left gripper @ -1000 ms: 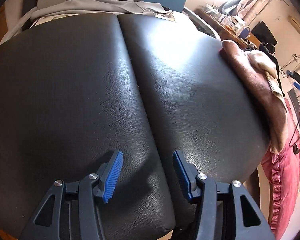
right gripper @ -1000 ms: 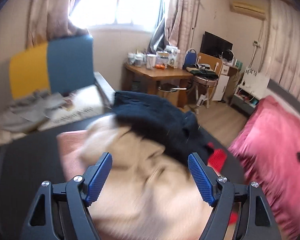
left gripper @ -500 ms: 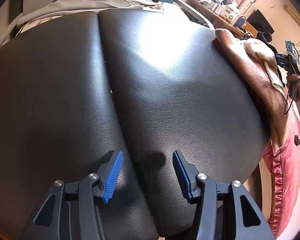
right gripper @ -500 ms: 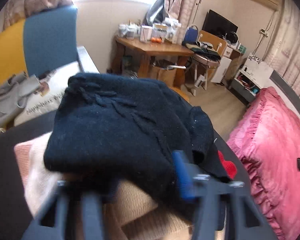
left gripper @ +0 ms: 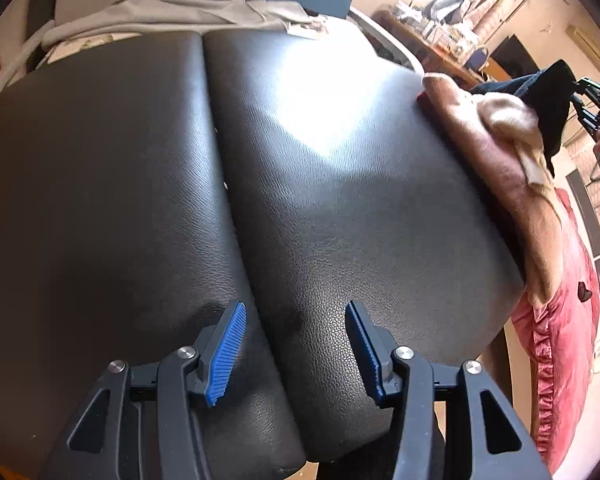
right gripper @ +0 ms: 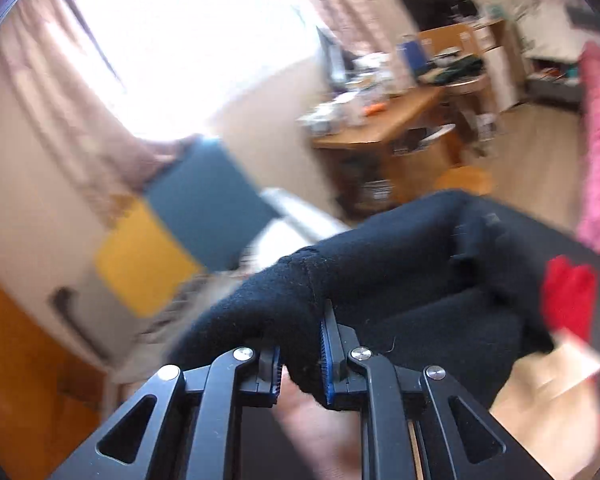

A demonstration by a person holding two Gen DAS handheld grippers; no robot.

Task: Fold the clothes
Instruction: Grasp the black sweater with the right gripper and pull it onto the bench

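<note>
- Since a second ago, the right gripper [right gripper: 302,354] has gone from spread over the pile to closing its jaws on a fold of the black knit sweater [right gripper: 380,264].
- Sweater trails ahead and rightward from those pads.
- Left gripper [left gripper: 296,354] hangs spread, empty, over black leather cushions [left gripper: 340,200]; the clothes pile [left gripper: 500,148] lies far to its right, nearer the right hand.

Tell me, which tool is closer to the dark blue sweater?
Right. The right tool is closing its jaws on the dark blue sweater, with fabric between them. The left tool is open over the bare black cushion, far from it.
</note>
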